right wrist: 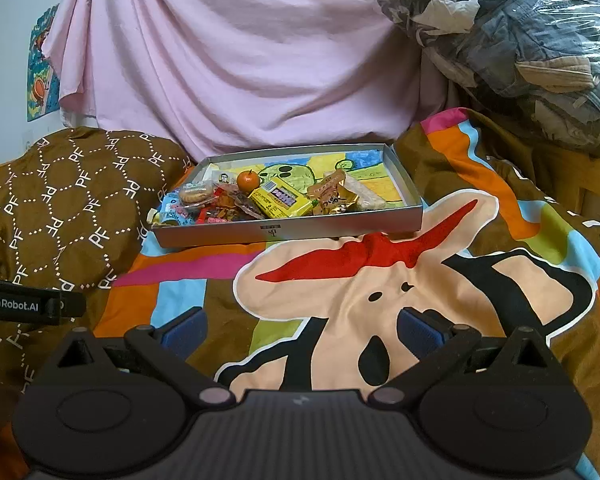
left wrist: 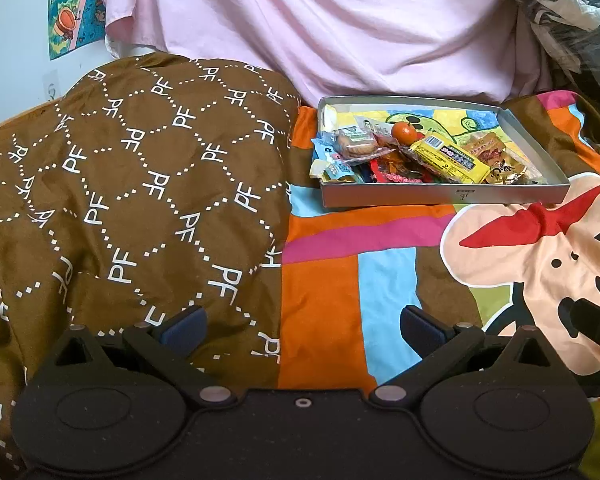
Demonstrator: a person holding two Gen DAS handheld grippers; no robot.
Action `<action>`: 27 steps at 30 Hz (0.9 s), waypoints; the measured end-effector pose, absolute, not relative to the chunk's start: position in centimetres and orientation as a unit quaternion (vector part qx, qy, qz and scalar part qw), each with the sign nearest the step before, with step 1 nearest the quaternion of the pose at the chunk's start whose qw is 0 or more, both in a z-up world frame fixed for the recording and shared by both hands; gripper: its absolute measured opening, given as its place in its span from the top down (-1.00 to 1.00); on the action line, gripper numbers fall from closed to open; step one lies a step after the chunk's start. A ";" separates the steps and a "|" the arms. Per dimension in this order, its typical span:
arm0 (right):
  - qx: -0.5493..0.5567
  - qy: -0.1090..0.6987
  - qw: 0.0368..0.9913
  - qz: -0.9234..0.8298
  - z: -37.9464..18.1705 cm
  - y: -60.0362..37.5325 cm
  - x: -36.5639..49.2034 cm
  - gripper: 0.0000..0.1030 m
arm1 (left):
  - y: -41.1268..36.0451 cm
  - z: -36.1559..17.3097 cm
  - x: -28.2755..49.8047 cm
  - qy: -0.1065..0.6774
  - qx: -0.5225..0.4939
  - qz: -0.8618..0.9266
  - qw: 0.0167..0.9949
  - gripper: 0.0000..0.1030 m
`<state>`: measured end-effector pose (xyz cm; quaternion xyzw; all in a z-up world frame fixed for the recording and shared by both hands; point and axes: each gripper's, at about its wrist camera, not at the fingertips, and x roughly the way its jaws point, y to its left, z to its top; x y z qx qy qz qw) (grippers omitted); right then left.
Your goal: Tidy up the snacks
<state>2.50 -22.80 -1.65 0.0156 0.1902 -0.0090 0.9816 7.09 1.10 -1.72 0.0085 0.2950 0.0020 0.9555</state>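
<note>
Risks, as I judge them: tray sits on soft bedding, not a hard top, so a push on one rim w/ either tool could tip it & spill. Wrappers overlap, so a pinch may drag a neighbour out. The round fruit would likely roll if nudged.

Item: shallow grey box tray [right wrist: 288,232], on the cartoon-print bedspread [right wrist: 340,292], just beside the brown "PF" pillow [left wrist: 140,168]; pink sheet [right wrist: 240,60] behind.

Contents, loosely piled toward near-left:
- small orange fruit [right wrist: 247,179], atop the pile
- yellow packet [right wrist: 284,200], approx. centre
- cookie in clear wrap [right wrist: 196,194], left
- red wrappers [right wrist: 212,216] & blue-white packets [left wrist: 334,170], one poking over the left rim
- gold/brown packets [right wrist: 332,196], right
- far-right part of tray floor bare, drawing visible

Left gripper [left wrist: 302,330]: fingers spread apart, holding nothing, well short of tray.
Right gripper [right wrist: 300,330]: same, apart & empty, over bedspread.

Also: clear bag of clothes [right wrist: 520,48] at back right.
</note>
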 end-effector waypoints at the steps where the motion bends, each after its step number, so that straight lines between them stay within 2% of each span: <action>1: 0.016 0.190 0.982 -0.009 -1.6 -22.8 2.5 -0.99 | 1.1 -1.7 7.1 0.295 0.009 0.002 0.955 -0.99; 27: 0.017 0.193 0.981 -0.009 -1.9 -22.6 2.5 -0.99 | 1.1 -1.9 7.2 0.297 0.007 0.002 0.955 -0.99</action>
